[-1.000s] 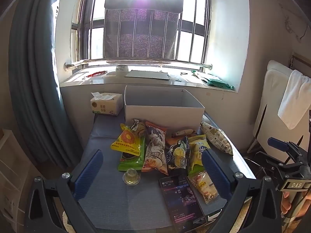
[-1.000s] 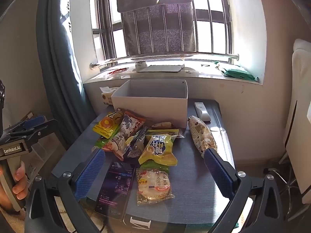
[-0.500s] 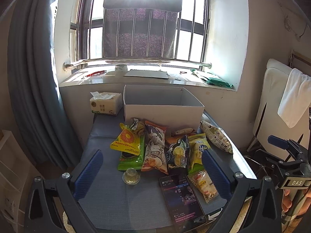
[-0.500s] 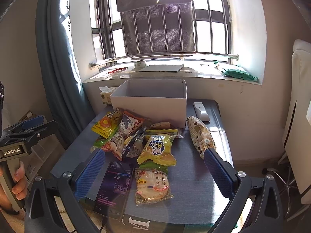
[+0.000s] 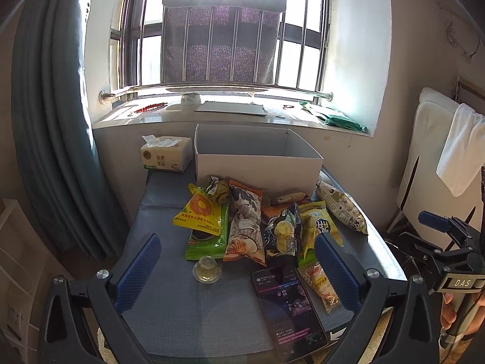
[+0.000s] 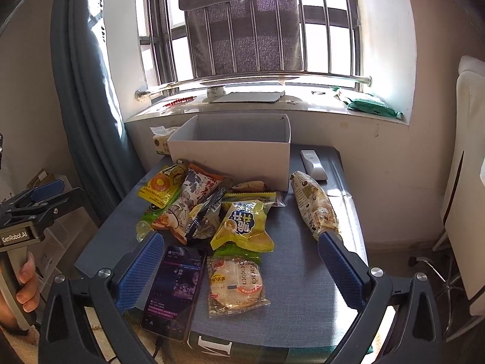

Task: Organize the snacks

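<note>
Several snack bags lie heaped on the blue table (image 5: 188,312) in front of an empty white box (image 5: 257,168) (image 6: 230,159). Among them are a yellow bag (image 5: 198,210), a yellow-green bag (image 6: 244,224), a long speckled bag (image 6: 315,204), a round cracker pack (image 6: 236,282) and a small jelly cup (image 5: 207,270). My left gripper (image 5: 238,267) hovers open over the table's near edge, behind the cup and nothing between its fingers. My right gripper (image 6: 239,267) hangs open above the cracker pack, holding nothing.
A phone (image 6: 175,282) with a lit screen lies at the table's near edge with a cable. A tissue pack (image 5: 166,157) stands left of the box and a white remote (image 6: 313,165) to its right. Curtain at left, white chair at right, windowsill behind.
Both grippers have drifted very slightly; the snacks, box and phone lie where they were. Both stay open.
</note>
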Demonstrator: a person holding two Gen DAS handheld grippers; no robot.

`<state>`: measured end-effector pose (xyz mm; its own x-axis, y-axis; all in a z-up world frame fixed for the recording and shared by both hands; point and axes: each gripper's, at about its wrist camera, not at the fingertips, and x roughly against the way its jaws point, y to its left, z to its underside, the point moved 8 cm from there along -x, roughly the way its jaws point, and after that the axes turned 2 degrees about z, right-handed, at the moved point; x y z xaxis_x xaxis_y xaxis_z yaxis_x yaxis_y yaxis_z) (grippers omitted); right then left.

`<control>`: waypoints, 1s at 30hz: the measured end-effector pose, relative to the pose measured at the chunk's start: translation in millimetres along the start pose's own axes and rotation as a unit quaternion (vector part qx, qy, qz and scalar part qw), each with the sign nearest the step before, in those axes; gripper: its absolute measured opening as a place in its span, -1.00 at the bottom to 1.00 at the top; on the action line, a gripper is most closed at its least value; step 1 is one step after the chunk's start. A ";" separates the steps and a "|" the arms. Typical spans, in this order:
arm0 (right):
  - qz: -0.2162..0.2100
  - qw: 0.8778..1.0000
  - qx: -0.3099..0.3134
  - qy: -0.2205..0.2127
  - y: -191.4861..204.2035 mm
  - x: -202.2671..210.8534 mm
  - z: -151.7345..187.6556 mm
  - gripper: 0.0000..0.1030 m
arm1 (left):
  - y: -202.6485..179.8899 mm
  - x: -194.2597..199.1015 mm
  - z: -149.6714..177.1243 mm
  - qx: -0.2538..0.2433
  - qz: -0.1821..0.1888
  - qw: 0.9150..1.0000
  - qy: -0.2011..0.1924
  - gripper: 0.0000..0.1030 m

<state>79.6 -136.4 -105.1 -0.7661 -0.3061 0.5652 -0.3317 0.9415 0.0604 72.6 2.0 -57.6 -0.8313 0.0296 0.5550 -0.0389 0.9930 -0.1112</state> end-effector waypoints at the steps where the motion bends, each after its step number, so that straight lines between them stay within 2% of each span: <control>1: 0.000 1.000 -0.001 0.001 -0.4 -1.2 1.0 1.00 | 0.3 -1.7 1.1 0.001 0.000 1.000 0.002 1.00; 8: 0.005 1.000 -0.006 0.014 -4.2 -11.1 6.9 1.00 | 5.3 -14.8 10.7 0.007 0.001 1.000 0.017 1.00; 24: 0.013 1.000 -0.009 0.021 -8.8 -19.1 8.6 1.00 | 9.7 -16.0 8.2 0.006 -0.001 1.000 0.003 1.00; 30: 0.012 1.000 -0.006 0.019 -7.1 -19.0 7.6 1.00 | 10.5 -15.1 9.4 -0.008 -0.014 1.000 -0.001 1.00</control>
<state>92.3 -138.3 -122.6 -0.7519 -0.2784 0.5976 -0.3069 0.9501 0.0564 79.5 10.9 -74.9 -0.8315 0.0005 0.5556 -0.0537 0.9952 -0.0813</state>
